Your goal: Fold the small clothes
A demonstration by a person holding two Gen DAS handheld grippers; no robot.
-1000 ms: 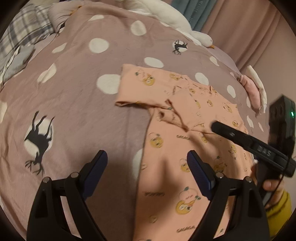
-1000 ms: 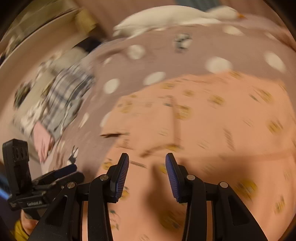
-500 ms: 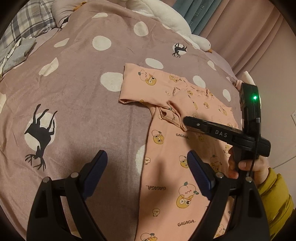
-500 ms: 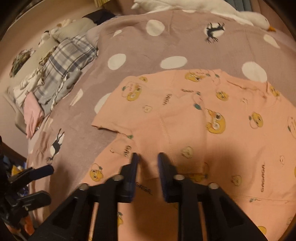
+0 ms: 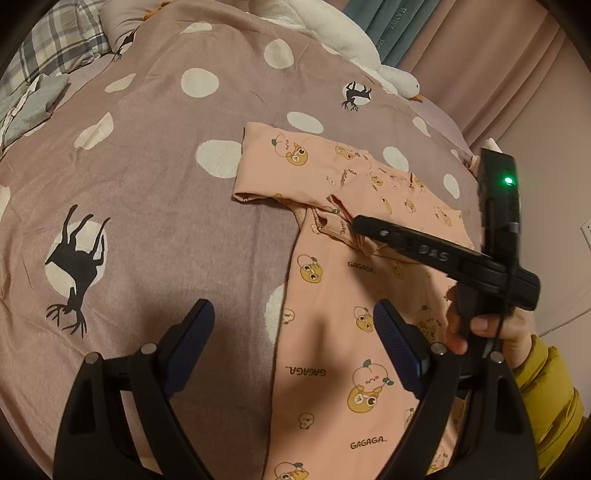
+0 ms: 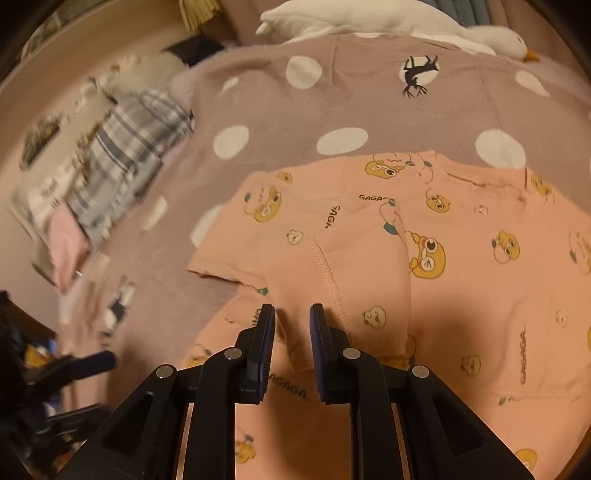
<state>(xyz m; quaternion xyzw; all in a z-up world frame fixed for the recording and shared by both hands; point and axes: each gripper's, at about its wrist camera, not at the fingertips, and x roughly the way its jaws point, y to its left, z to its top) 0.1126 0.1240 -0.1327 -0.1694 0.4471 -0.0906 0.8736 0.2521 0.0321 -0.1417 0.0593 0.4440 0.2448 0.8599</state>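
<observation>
A small peach garment [image 5: 347, 295] printed with yellow cartoon figures lies flat on a mauve polka-dot bedspread [image 5: 155, 192], one sleeve stretched out to the left. My left gripper [image 5: 293, 343] is open and empty, hovering over the garment's left edge. My right gripper [image 5: 354, 223] reaches in from the right, its tip at the sleeve's armpit seam. In the right wrist view the garment [image 6: 443, 266] fills the lower right, and the right gripper [image 6: 291, 332] has its jaws nearly together around a raised fold of the cloth at that seam.
A white goose plush [image 5: 332, 33] lies at the bed's far edge by pink curtains [image 5: 498, 55]. Plaid and grey clothes [image 5: 48, 48] sit at the far left. In the right wrist view a pile of plaid and pink clothes [image 6: 110, 166] lies left.
The right gripper has come down onto the sleeve's armpit seam and narrowed its jaws around a fold of the garment. The left gripper stays open in about the same place.
</observation>
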